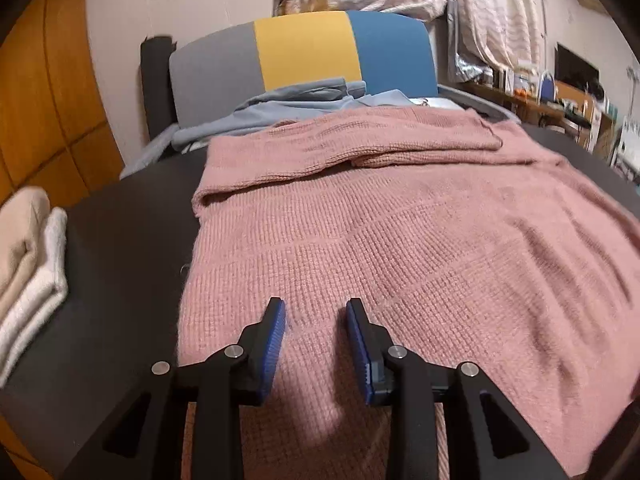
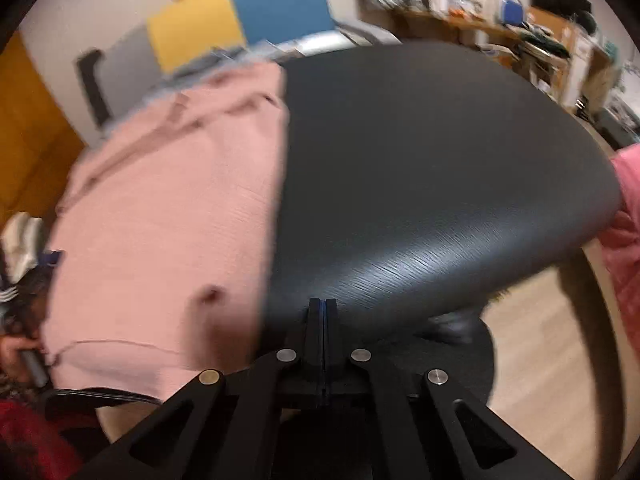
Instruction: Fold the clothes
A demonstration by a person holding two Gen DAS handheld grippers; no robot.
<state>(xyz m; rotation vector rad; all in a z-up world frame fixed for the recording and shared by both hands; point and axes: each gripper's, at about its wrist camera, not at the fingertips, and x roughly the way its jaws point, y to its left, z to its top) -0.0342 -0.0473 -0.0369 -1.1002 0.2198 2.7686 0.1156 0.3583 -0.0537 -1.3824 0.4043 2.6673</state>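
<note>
A pink knitted sweater point(image 1: 400, 240) lies spread over the round black table point(image 1: 120, 248), its far part folded over into a band. My left gripper point(image 1: 316, 308) hovers open just above the sweater's near hem, with nothing between its blue pads. In the right wrist view the same pink sweater point(image 2: 160, 220) covers the table's left half, blurred by motion. My right gripper point(image 2: 322, 304) is shut and empty, over the bare black tabletop point(image 2: 440, 180) near its front edge, to the right of the sweater.
Folded cream and white towels point(image 1: 28, 264) sit at the table's left edge. Light blue garments point(image 1: 288, 104) lie behind the sweater, against a chair back point(image 1: 304, 52) in grey, yellow and blue. A pink cloth point(image 2: 626, 248) hangs at the right. Cluttered shelves point(image 1: 560, 96) stand at the back right.
</note>
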